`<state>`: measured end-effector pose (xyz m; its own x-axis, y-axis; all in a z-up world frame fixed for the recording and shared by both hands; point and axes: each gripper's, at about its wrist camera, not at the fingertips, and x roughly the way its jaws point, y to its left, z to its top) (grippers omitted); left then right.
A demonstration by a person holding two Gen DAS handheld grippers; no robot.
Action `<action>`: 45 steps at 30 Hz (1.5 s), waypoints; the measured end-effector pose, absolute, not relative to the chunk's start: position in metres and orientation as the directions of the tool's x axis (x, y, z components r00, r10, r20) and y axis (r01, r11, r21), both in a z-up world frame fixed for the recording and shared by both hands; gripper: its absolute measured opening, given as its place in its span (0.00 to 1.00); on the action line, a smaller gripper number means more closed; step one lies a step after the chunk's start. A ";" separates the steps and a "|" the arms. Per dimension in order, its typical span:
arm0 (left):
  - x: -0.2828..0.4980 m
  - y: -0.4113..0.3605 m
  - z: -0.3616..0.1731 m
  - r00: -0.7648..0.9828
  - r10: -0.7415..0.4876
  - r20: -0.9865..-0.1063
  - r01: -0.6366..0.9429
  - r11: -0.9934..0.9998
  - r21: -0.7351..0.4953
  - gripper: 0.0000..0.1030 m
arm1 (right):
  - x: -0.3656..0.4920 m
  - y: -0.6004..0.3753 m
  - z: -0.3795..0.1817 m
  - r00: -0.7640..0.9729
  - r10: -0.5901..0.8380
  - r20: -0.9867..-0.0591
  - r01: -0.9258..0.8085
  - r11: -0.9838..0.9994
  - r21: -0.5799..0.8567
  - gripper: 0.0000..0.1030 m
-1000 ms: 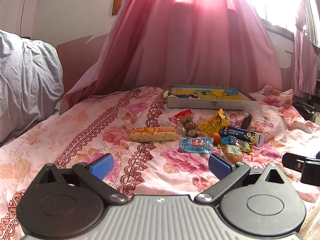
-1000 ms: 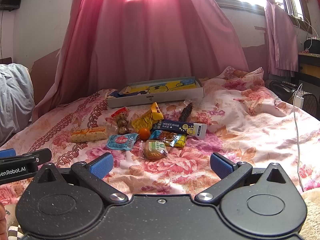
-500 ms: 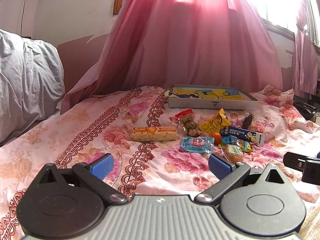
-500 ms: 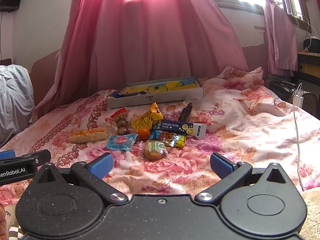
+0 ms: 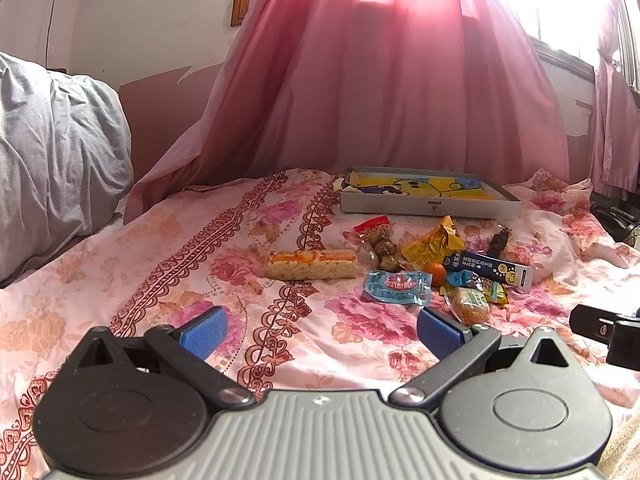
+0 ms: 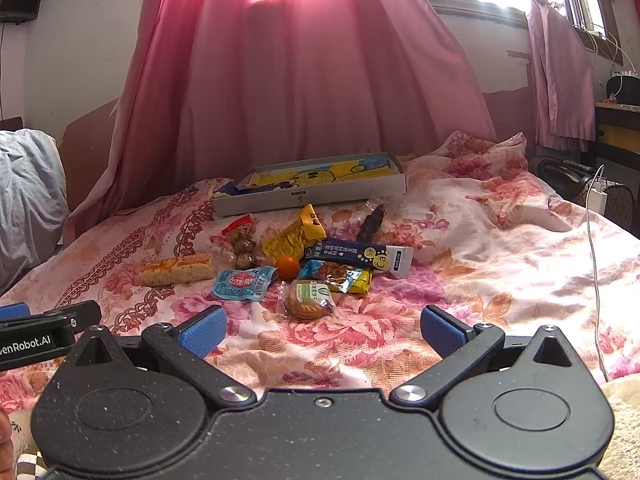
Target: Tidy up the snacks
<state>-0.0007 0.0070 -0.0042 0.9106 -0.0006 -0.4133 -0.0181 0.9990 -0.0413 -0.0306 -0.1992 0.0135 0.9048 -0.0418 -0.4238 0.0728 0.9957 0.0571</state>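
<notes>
Both claws stand open and empty, low over the bed (image 6: 500, 240). The left claw (image 5: 320, 330) and right claw (image 6: 322, 326) each show blue pads spread wide, with nothing between them.

Step in hand, by judgement: the first approach; no snack has been lifted and the box (image 6: 312, 194) holds none that can be seen.

To do it well, take the nearest item first. The biscuit (image 6: 308, 300) lies just ahead of the right claw, slightly left of its centre line. Come in low and close across the pack's narrow width. The quilt is soft and creased, so the pads may pinch cloth with the wrapper; lift clear before carrying.

Position of the snacks: the pile sits ahead of both claws, between them and the box. Seen from the left claw, the long bar (image 5: 312, 265) lies straight ahead and apart from the pile, which sits ahead and to the right. The blue sachet (image 6: 244, 282) lies ahead-left of the right claw, the orange (image 6: 288, 267) just beyond it. The box lies furthest ahead, touching none of the snacks.
</notes>
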 end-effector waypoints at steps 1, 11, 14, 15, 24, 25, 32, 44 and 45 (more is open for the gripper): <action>-0.001 0.007 -0.004 0.910 0.000 -0.414 -0.019 0.999 -0.040 1.00 | -0.030 -0.199 0.014 0.905 -0.038 -0.424 0.070 0.996 0.059 0.99; 0.000 0.006 -0.004 0.907 0.005 -0.421 -0.023 0.999 -0.036 1.00 | -0.030 -0.198 0.014 0.908 -0.029 -0.419 0.053 0.998 0.046 0.99; 0.000 0.006 -0.004 0.905 0.006 -0.426 -0.024 0.999 -0.035 1.00 | -0.031 -0.197 0.014 0.907 -0.029 -0.420 0.055 0.997 0.049 0.99; 0.001 0.006 -0.004 0.904 0.008 -0.427 -0.025 0.999 -0.035 1.00 | -0.030 -0.198 0.012 0.906 -0.030 -0.422 0.057 0.997 0.051 0.99; 0.006 0.005 -0.008 0.895 0.019 -0.446 -0.035 0.999 -0.027 1.00 | -0.027 -0.196 0.009 0.889 -0.021 -0.458 0.051 0.997 0.053 0.99; 0.006 0.004 -0.009 0.893 0.020 -0.450 -0.036 0.999 -0.027 1.00 | -0.026 -0.195 0.009 0.887 -0.023 -0.461 0.052 0.997 0.050 0.99; 0.011 0.006 -0.016 0.871 0.016 -0.492 -0.047 0.998 -0.052 1.00 | -0.018 -0.200 0.008 0.865 -0.033 -0.501 0.074 0.995 0.062 0.99; 0.029 0.003 -0.023 0.826 -0.003 -0.563 -0.075 0.990 -0.117 1.00 | 0.011 -0.211 0.007 0.812 0.003 -0.584 0.078 0.990 0.114 0.99; 0.032 0.004 -0.023 0.824 -0.006 -0.566 -0.080 0.989 -0.128 1.00 | 0.014 -0.212 0.008 0.812 0.006 -0.584 0.076 0.990 0.115 0.99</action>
<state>0.0318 0.0036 -0.0228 0.8242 -0.0062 -0.5663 -0.0805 0.9885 -0.1279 0.0139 -0.2122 0.0079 0.8117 0.0059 -0.5841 0.0757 0.9905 0.1152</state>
